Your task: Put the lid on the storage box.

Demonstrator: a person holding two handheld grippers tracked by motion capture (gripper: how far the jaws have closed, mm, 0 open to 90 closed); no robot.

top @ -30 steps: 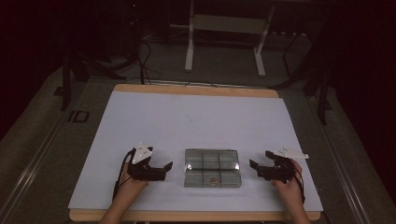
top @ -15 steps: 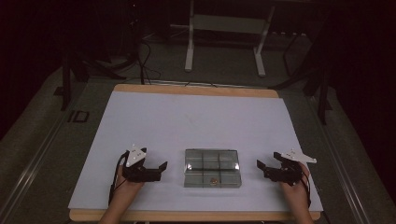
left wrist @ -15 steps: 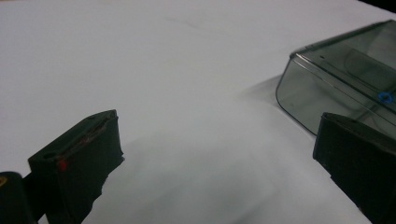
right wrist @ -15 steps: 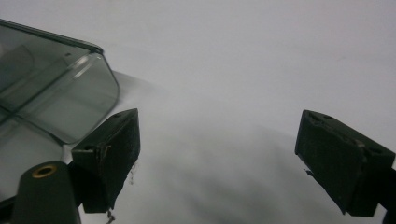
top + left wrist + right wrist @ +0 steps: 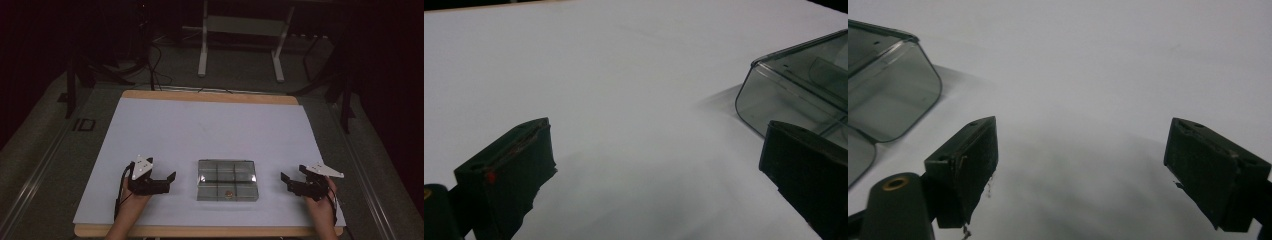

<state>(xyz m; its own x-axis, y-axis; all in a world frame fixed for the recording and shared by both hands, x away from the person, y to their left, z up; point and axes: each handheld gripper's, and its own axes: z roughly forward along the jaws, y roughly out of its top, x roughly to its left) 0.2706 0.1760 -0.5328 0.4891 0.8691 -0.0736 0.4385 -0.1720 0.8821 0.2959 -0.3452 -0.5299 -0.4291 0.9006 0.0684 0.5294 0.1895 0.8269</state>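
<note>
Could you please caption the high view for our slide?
Two open black grippers, left gripper and right gripper, flank a clear plastic compartment box.

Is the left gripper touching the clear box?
Apart. The high view shows bare white table between the left gripper and the clear box; its fingers stand open, holding nothing.

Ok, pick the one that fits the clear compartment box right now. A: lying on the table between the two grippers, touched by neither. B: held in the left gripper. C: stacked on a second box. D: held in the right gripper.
A: the clear box lies on the table between the open left gripper and right gripper.
</note>
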